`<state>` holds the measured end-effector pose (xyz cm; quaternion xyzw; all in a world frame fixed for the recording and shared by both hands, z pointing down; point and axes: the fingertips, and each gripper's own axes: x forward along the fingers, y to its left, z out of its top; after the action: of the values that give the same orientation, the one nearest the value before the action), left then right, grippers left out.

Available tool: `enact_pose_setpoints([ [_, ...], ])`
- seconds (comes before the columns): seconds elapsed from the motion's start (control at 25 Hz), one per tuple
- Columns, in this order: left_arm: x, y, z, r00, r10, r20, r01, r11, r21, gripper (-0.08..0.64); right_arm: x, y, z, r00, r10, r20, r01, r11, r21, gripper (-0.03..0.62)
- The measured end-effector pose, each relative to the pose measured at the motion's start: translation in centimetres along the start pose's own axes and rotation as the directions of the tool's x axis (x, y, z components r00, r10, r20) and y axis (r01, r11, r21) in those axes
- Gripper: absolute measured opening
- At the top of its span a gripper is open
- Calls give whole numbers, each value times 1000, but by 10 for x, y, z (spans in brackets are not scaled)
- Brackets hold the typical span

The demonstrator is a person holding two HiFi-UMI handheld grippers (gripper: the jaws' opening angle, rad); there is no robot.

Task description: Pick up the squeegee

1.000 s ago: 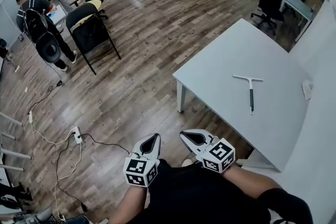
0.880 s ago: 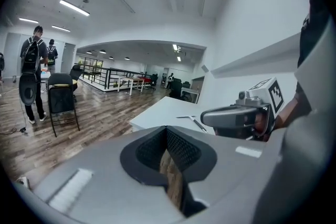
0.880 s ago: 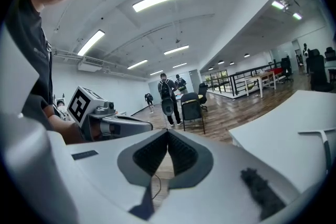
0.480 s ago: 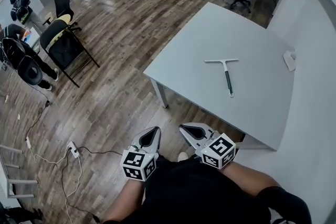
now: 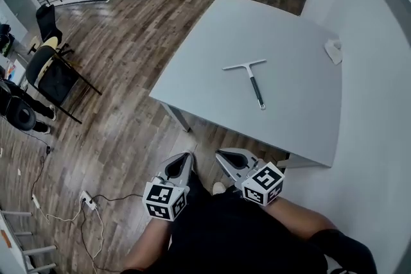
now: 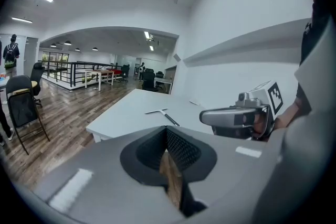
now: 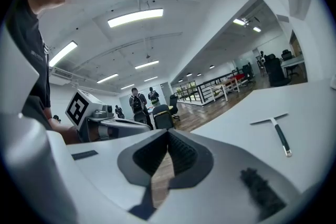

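Your left gripper (image 5: 186, 156) and right gripper (image 5: 219, 154) are both clenched on nothing, side by side close to your body. The squeegee (image 5: 250, 77) lies flat on the grey table (image 5: 212, 48), well ahead of both grippers, slightly right of the right one, with its handle end nearer you.

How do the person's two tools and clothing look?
The left tool and right tool are pale grey wedges with black ribbed pads. Each carries a white cube with black square markers. The top is black.
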<state>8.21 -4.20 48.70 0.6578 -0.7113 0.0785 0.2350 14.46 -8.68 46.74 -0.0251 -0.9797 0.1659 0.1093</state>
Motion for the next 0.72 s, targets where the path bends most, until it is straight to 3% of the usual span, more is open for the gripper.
enact_pose_setpoints([
  [0.4,58,14,6,991,-121,-64,122,992,15,8,14,-65,-11,987,-158,-31,160,983,87,6],
  [0.72,141,37,33,958,-245,-149,260,961,90,8,34,-143,-3,947,-318,-52,322,935,150,6],
])
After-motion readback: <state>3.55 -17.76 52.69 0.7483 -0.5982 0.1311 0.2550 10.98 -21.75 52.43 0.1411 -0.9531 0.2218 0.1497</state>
